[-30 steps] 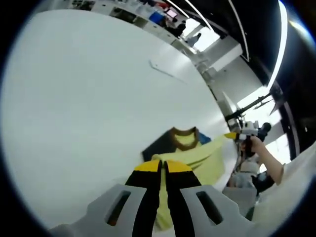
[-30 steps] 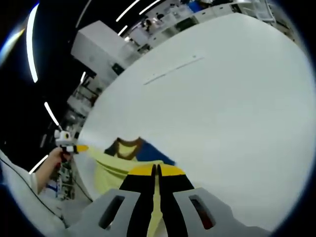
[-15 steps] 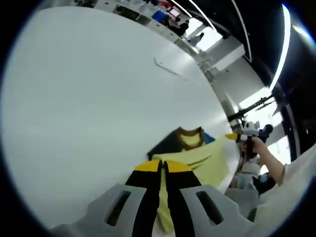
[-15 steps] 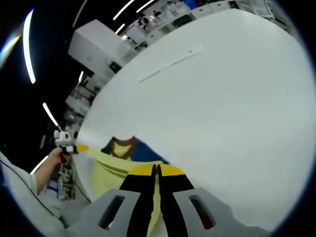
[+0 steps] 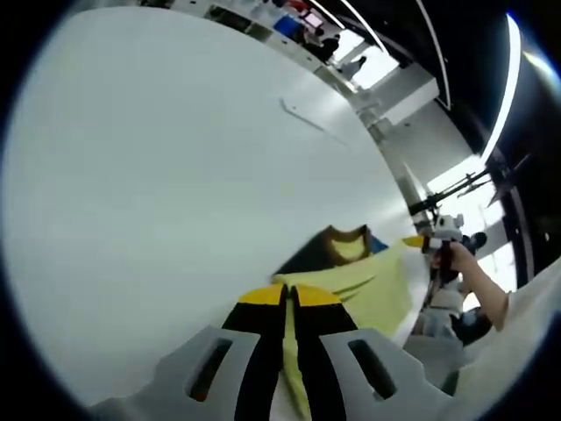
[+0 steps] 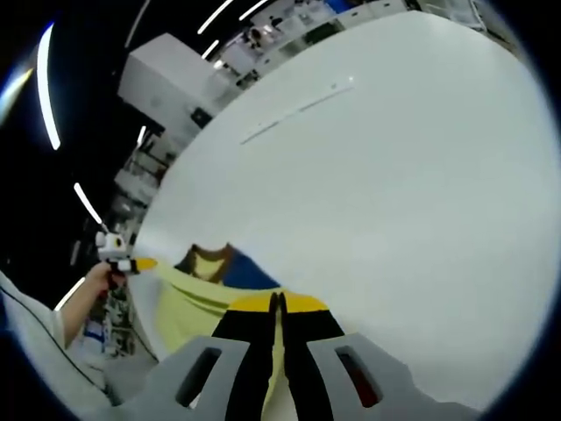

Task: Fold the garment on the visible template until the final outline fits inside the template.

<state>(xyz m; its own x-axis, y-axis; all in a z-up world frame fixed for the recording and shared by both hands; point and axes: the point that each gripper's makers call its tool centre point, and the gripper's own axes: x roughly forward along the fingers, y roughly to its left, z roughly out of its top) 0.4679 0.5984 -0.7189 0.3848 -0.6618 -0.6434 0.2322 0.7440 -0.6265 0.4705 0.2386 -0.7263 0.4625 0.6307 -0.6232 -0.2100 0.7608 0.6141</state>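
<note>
A yellow garment [image 5: 364, 285] with a brown collar [image 5: 349, 241] hangs stretched between my two grippers over the white table [image 5: 175, 158]. My left gripper [image 5: 287, 295] is shut on one edge of it. At the right of the left gripper view, my right gripper [image 5: 417, 240], held by a hand, pinches the other end. In the right gripper view, the right gripper [image 6: 278, 303] is shut on the yellow garment [image 6: 188, 298], and the left gripper [image 6: 138, 261] holds its far corner. A dark blue patch [image 6: 250, 274] lies under the collar [image 6: 210, 260]; I cannot tell whether it is the template.
A thin straight mark [image 5: 302, 116] lies on the table farther out, also seen as a thin mark [image 6: 298, 110] in the right gripper view. Shelves and people [image 5: 329, 44] stand beyond the far edge. A person's sleeve [image 5: 517, 333] is at the right.
Both grippers keep their hold on the garment. Both views have shifted slightly, so the collar end sits a little farther along; the garment stays stretched between them.
</note>
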